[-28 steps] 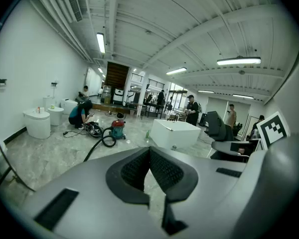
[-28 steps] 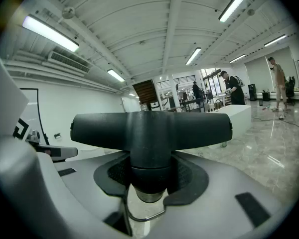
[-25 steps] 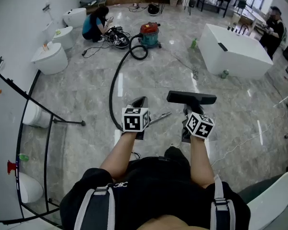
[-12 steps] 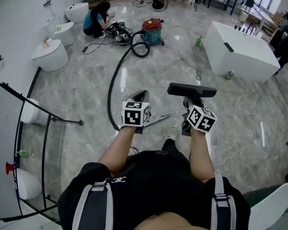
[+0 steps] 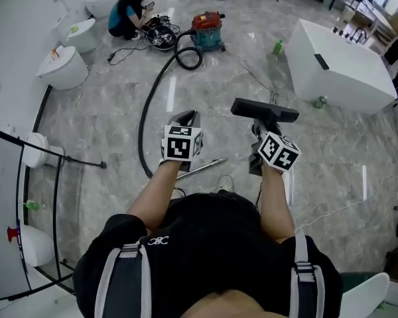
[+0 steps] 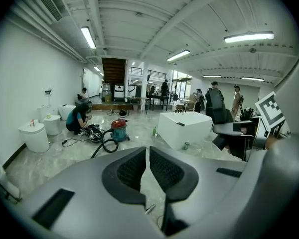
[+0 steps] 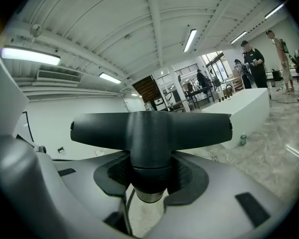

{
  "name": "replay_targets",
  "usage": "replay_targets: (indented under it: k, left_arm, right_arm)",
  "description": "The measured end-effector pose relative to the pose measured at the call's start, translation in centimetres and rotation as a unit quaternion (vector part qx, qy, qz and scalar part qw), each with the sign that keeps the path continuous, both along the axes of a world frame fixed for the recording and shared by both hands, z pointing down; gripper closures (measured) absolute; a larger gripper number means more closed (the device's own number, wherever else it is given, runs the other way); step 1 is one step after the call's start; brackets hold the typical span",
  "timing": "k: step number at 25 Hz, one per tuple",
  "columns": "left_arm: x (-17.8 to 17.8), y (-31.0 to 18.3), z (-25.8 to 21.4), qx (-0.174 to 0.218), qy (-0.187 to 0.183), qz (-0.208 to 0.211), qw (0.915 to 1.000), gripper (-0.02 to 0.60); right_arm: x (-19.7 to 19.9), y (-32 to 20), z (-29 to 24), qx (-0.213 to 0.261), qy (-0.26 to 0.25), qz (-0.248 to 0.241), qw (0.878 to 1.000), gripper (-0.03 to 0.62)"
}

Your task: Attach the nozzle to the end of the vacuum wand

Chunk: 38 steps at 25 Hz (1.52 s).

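Note:
My right gripper (image 5: 259,132) is shut on the neck of a black T-shaped floor nozzle (image 5: 264,110), whose wide head lies crosswise ahead of the jaws. In the right gripper view the nozzle (image 7: 152,128) fills the middle, its neck pinched between the pads of the right gripper (image 7: 150,180). My left gripper (image 5: 185,119) is shut with nothing in it; the left gripper view shows its pads (image 6: 132,168) nearly touching. A silver vacuum wand (image 5: 204,167) lies on the floor below the left hand. A black hose (image 5: 148,108) runs from it to a red and teal vacuum (image 5: 206,30).
A big white block (image 5: 338,65) stands at the right, with a green bottle (image 5: 277,46) beside it. White toilets (image 5: 63,68) line the left wall. A crouching person (image 5: 125,15) works by tangled cables near the vacuum. A black rail frame (image 5: 53,167) stands at the left.
Both grippers have travelled forward over the floor together with the person. The nozzle stays in the right gripper, the left stays shut and empty. The vacuum and white block look nearer.

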State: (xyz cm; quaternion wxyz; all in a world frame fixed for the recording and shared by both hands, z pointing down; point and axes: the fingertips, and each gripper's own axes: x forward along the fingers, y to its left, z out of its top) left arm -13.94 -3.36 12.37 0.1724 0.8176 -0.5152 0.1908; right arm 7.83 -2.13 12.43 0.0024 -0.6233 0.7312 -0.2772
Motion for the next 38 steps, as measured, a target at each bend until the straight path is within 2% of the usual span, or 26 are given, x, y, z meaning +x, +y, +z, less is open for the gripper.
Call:
replay_targets:
  k: [5, 8, 10, 13, 15, 17, 20, 21, 23, 25, 26, 28, 31, 35, 38]
  left_arm:
    - [4.3, -5.6, 2.0, -0.027, -0.016, -0.006, 0.9995, 0.569]
    - [5.7, -8.2, 3.4, -0.047, -0.032, -0.005, 0.9983, 0.568]
    - [6.3, -9.2, 4.6, -0.062, -0.036, 0.006, 0.9974, 0.569]
    - [7.3, -9.3, 7.9, -0.104, -0.022, 0.034, 0.9938, 0.568]
    - [8.0, -9.8, 10.7, -0.128, -0.037, 0.051, 0.9897, 0.568]
    - [8.8, -10.1, 14.5, -0.156, -0.063, 0.075, 0.983, 0.568]
    - [10.0, -10.5, 22.0, -0.199, -0.077, 0.106, 0.9712, 0.568]
    - [10.2, -11.3, 24.7, -0.2, -0.081, 0.108, 0.9705, 0.566]
    - [10.4, -13.4, 30.4, -0.177, -0.085, 0.1, 0.9754, 0.56]
    - [11.3, -14.2, 37.0, -0.162, -0.077, 0.103, 0.9784, 0.527]
    - [11.9, -14.1, 41.0, -0.166, -0.075, 0.116, 0.9764, 0.498]
    - [12.4, -13.8, 49.8, -0.187, -0.087, 0.153, 0.9664, 0.457]
    - [11.8, -12.4, 63.5, -0.231, -0.134, 0.213, 0.9397, 0.423]
    - [10.6, -8.6, 80.2, -0.319, -0.163, 0.282, 0.8902, 0.423]
    - [7.7, -4.9, 89.6, -0.345, -0.233, 0.324, 0.8496, 0.423]
  right_arm:
    - [5.1, -5.5, 1.6, -0.026, 0.005, -0.01, 1.0, 0.417]
    - [7.3, -8.4, 2.7, -0.036, 0.0, -0.014, 0.999, 0.416]
    - [8.0, -10.0, 3.9, -0.046, -0.006, -0.01, 0.999, 0.416]
    - [8.3, -11.2, 6.0, -0.068, -0.044, -0.001, 0.997, 0.416]
    - [8.4, -12.3, 7.7, -0.082, -0.058, 0.003, 0.995, 0.416]
    - [8.7, -12.8, 10.3, -0.104, -0.058, 0.005, 0.993, 0.416]
    - [9.2, -13.5, 15.7, -0.14, -0.057, 0.0, 0.989, 0.416]
    - [9.2, -14.2, 17.9, -0.148, -0.058, -0.002, 0.987, 0.416]
    - [9.0, -15.4, 23.0, -0.164, -0.063, -0.009, 0.984, 0.416]
    - [8.7, -15.7, 28.9, -0.181, -0.072, -0.02, 0.981, 0.416]
    - [8.6, -15.8, 31.9, -0.188, -0.077, -0.024, 0.979, 0.416]
    - [8.1, -16.3, 38.1, -0.2, -0.085, -0.028, 0.976, 0.416]
    - [7.2, -17.0, 48.2, -0.233, -0.1, -0.029, 0.967, 0.416]
    - [6.0, -17.1, 60.4, -0.261, -0.1, -0.032, 0.959, 0.416]
    - [4.2, -15.9, 67.2, -0.274, -0.114, -0.041, 0.954, 0.416]
